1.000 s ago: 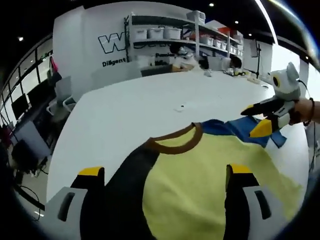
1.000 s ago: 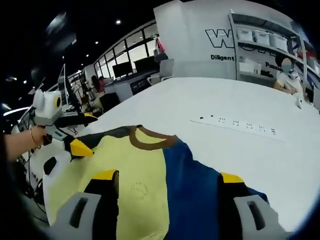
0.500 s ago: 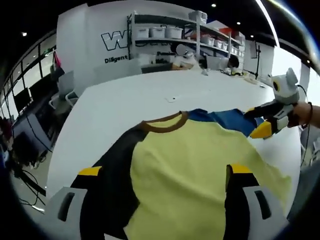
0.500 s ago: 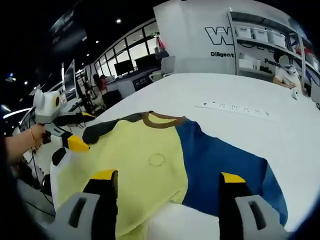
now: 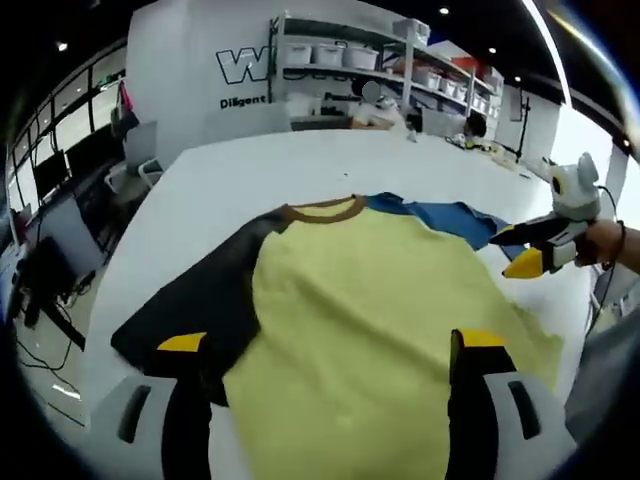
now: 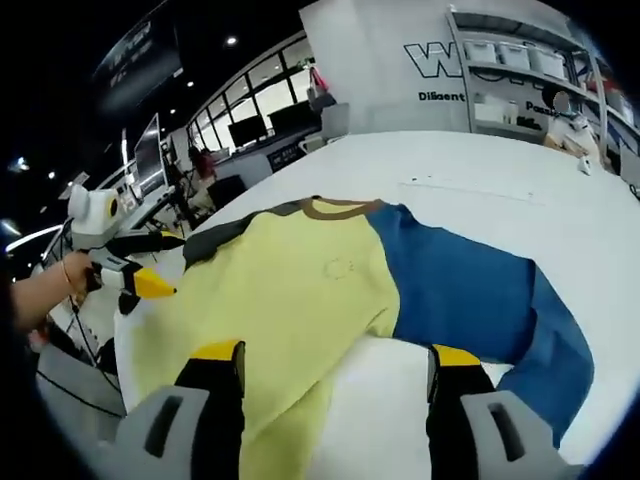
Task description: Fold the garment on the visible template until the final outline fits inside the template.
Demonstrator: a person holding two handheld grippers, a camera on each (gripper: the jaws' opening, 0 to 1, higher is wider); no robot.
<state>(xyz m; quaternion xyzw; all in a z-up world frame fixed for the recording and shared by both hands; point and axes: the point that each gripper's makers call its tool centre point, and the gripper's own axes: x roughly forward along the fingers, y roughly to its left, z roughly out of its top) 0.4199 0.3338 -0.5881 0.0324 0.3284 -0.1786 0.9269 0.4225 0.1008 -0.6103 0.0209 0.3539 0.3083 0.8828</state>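
the shirt [image 5: 360, 300] lay spread on the table [image 5: 240, 180], bare table beyond its collar; both grippers [image 5: 330, 345] [image 6: 325, 355] stood with jaws spread.

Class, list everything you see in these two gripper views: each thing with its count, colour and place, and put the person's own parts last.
Garment: one, yellow body, brown collar, blue sleeve, black sleeve; spread flat on the table.
Table: one, white; under the garment.
Power strip: one, white; on the table beyond the garment.
Shelving with bins: one rack, white; by the back wall.
Left gripper: one, yellow-tipped; open beside the garment's yellow edge.
Right gripper: one, yellow-tipped; open near the blue sleeve.
Hand: one; holding the left gripper.
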